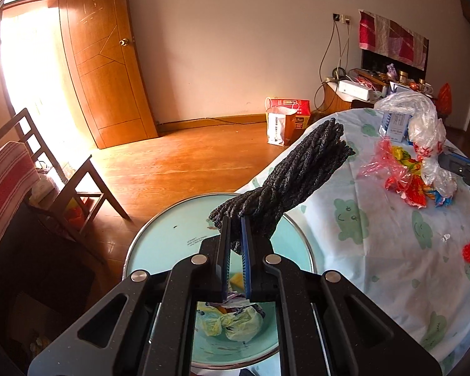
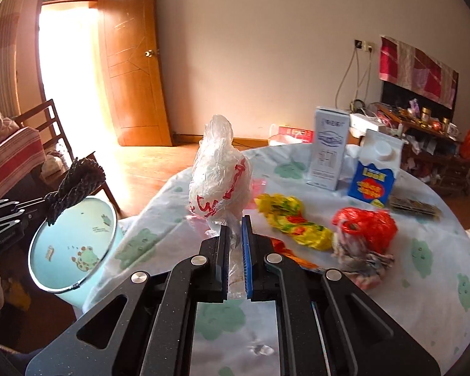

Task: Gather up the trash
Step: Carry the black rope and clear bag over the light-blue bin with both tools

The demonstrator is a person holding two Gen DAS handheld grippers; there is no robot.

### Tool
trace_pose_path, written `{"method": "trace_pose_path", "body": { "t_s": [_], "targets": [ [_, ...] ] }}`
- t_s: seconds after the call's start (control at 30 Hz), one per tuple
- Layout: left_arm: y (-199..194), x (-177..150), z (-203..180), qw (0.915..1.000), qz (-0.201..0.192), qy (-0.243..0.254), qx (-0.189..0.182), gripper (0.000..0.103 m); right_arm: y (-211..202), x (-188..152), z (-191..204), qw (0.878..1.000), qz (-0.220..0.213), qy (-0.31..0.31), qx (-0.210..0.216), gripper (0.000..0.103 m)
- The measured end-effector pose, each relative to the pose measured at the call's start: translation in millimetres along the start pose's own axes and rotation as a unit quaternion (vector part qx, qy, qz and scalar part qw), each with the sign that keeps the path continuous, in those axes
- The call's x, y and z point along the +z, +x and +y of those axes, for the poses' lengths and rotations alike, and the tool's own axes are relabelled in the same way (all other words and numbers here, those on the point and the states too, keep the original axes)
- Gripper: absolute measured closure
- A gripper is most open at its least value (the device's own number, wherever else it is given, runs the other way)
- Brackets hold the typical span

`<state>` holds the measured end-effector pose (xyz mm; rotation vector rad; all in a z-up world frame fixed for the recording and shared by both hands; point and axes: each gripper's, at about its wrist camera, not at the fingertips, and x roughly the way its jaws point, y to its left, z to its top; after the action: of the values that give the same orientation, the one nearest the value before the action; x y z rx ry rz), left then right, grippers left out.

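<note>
So the left gripper [image 1: 235,222] is clamped on one end of a dark rope bundle [image 1: 285,175], holding it right above the open mouth of the light blue trash bin [image 1: 159,235]. That makes sense to me: let go there and the rope should drop straight in. The bin stands on the floor just beside the table [image 1: 391,250], so nothing has to travel far. Crumpled bags [image 1: 235,326] already lie at the bottom, though the gripper body blocks most of the inside.

The right gripper [image 2: 235,225] is pinched on the tail of a crumpled clear plastic bag [image 2: 217,172] with red print, which stands up off the tablecloth, so I'd guess it goes in next. Further out on the table are a yellow wrapper [image 2: 293,222], a red bag [image 2: 366,225], a white carton [image 2: 329,147] and a blue-labelled carton [image 2: 374,175].

Hard to tell: whether the cartons are empty, and what the grey crumpled stuff under the red bag is. The table's near and right edges are cut off.
</note>
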<state>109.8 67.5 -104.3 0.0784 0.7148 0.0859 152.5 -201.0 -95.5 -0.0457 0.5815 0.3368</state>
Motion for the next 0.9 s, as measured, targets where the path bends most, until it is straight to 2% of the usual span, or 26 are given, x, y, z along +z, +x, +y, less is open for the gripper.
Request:
{"method": "trace_pose_path", "body": {
  "t_s": [0.4, 0.9],
  "targets": [
    [4.2, -10.2, 40.4, 0.9986, 0.012, -0.030, 0.042, 0.097, 37.7, 16.6, 72.6, 0.996, -0.009, -0.057, 0.072, 0.095],
    [5.1, -18.2, 64.4, 0.9963, 0.024, -0.044, 0.071, 0.097, 59.7, 19.1, 110.0, 0.987, -0.010, -0.102, 0.120, 0.095]
  ]
}}
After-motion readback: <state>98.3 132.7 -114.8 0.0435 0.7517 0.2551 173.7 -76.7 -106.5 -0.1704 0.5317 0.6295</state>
